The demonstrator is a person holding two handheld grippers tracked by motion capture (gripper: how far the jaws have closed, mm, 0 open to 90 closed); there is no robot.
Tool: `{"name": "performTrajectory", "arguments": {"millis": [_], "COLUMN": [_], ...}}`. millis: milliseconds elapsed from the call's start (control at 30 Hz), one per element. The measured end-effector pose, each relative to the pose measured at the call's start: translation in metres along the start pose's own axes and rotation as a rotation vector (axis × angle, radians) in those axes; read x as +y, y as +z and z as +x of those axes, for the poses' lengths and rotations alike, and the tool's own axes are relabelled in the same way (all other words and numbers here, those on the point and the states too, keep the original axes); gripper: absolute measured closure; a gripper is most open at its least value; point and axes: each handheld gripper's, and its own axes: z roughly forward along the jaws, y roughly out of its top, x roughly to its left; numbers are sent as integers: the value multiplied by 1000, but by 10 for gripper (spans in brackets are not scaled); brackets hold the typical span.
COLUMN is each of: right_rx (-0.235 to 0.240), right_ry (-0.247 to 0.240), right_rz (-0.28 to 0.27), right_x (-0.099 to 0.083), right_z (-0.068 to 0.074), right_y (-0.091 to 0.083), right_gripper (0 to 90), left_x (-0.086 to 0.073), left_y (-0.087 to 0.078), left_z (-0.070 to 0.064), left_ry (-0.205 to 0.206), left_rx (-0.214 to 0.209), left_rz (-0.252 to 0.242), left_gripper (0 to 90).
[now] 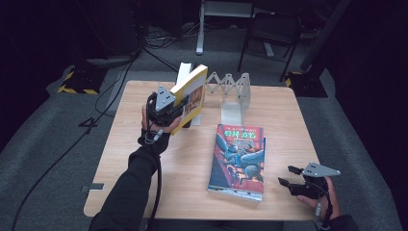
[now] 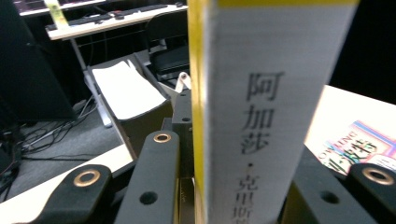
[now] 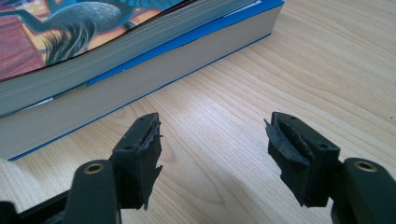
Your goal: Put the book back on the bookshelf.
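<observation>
The left gripper (image 1: 174, 111) is pinching a yellow book (image 1: 191, 96), holding it upright, spine toward the person. The right gripper (image 1: 288, 176) is sitting spread open beside the blue book (image 1: 238, 161) lying flat on the table (image 1: 159, 187).

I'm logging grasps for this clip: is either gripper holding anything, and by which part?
The left gripper holds the yellow book upright, clamped near its spine. The right gripper is open, holding nothing, beside the blue book.

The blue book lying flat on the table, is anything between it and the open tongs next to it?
No. Between the right tongs and the blue book lies just bare wooden table. The jaws stand open and point at the book's page edge, not touching it.
</observation>
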Motion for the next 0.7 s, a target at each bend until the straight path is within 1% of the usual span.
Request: {"name": "performTrajectory", "arguments": {"millis": [167, 300, 433, 500, 567, 700], "right_rx": [2, 2, 5, 7, 15, 27], "right_ry": [-2, -7, -9, -10, -18, -23], "right_rz": [4, 5, 9, 13, 16, 31], "right_x": [-1, 0, -1, 0, 0, -2], "right_z": [0, 0, 1, 1, 1, 2], "right_y": [1, 1, 3, 3, 4, 5], "right_gripper": [343, 344, 345, 345, 345, 345], "left_x": [-3, -6, -11, -12, -15, -21], "left_y": [4, 9, 17, 19, 23, 31], "left_z": [1, 0, -5, -6, -9, -16], "left_ry": [-49, -77, -103, -106, -126, -143], "left_rx": [29, 49, 79, 87, 103, 135], "left_rz": [0, 1, 5, 8, 9, 4], "left_gripper": [749, 750, 749, 749, 750, 749]}}
